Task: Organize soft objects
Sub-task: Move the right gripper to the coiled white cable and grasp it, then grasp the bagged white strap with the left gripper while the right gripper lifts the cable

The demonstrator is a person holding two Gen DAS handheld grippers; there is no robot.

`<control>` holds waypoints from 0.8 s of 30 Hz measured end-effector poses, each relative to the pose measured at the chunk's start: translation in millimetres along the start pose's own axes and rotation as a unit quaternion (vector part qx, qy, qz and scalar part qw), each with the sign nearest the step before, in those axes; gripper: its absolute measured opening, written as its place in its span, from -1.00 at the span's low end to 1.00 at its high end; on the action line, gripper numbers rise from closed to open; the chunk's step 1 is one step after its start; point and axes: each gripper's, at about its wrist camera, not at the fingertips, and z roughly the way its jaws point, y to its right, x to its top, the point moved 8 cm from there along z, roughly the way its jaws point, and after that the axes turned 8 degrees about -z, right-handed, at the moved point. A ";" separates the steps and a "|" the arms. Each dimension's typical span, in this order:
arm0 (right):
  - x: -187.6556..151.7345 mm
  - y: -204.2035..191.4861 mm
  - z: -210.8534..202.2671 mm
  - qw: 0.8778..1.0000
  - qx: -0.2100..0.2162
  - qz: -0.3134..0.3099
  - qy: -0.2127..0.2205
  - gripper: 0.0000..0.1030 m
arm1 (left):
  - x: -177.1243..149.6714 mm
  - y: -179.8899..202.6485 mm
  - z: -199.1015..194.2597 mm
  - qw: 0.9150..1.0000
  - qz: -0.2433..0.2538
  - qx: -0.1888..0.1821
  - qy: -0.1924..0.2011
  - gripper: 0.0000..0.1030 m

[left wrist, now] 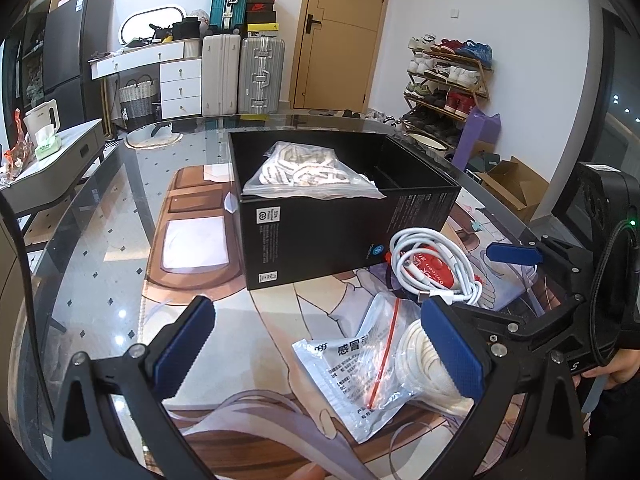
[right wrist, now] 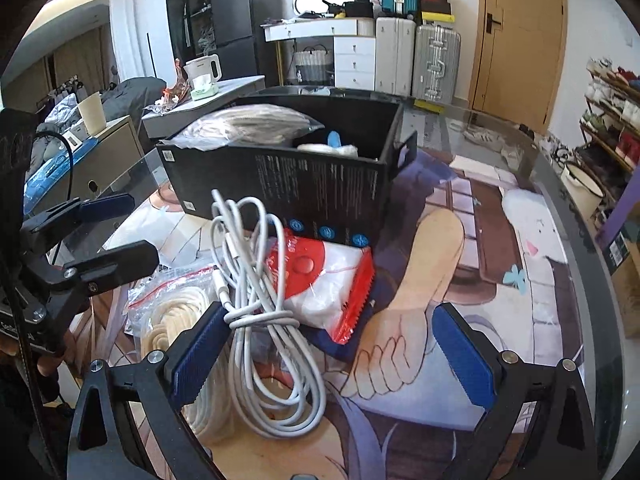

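Both grippers' fingers (left wrist: 188, 344) wide apart, empty.

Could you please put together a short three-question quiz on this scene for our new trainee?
1. True or false: the black box already holds a clear bag of striped fabric.
2. What lies coiled on the red-and-white packet?
A. white cable
B. scissors
C. belt
3. Fill in: the left gripper and right gripper both stand ____.

Key: 1 true; 2 A; 3 open.
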 end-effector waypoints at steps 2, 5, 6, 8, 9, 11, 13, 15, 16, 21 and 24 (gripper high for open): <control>1.4 -0.2 -1.2 1.000 -0.006 -0.006 0.006 0.97 | 0.0 0.0 0.0 1.000 0.000 0.000 0.000 1.00; 1.6 -1.9 -0.7 1.000 -0.005 -0.012 0.006 0.90 | 0.1 0.1 -0.1 1.000 0.000 0.000 0.000 1.00; 1.2 -2.2 -1.0 1.000 -0.003 -0.012 0.006 0.85 | 0.1 0.0 -0.1 1.000 0.000 0.000 0.000 1.00; 0.8 -3.4 -1.1 1.000 0.000 -0.014 0.006 0.78 | 0.2 0.1 -0.1 1.000 0.000 0.000 0.000 1.00; 0.8 -3.7 -1.1 1.000 0.002 -0.014 0.008 0.73 | -0.3 -0.1 -0.1 1.000 -0.001 -0.001 0.000 1.00; 0.2 -3.9 -3.6 1.000 0.003 -0.014 0.013 0.62 | -1.1 -0.2 0.0 1.000 -0.001 -0.001 0.000 1.00; 1.1 -2.1 -5.9 1.000 0.001 -0.012 0.020 0.56 | -1.2 0.0 0.1 1.000 -0.001 -0.001 0.000 1.00; 3.1 0.0 -7.8 1.000 -0.007 -0.014 0.026 0.54 | -1.1 -0.2 0.1 1.000 -0.001 -0.001 0.000 1.00; 3.8 0.4 -8.5 0.999 -0.010 -0.016 0.028 0.53 | -1.2 -0.1 0.1 1.000 -0.001 -0.001 0.000 1.00; 5.7 -0.6 -7.7 0.999 -0.002 -0.019 0.032 0.38 | -0.9 -0.4 -0.1 1.000 -0.001 -0.001 0.000 1.00; 4.0 -3.8 -5.0 0.999 0.007 -0.020 0.026 0.24 | -0.9 -0.4 -0.1 1.000 -0.001 -0.001 0.000 1.00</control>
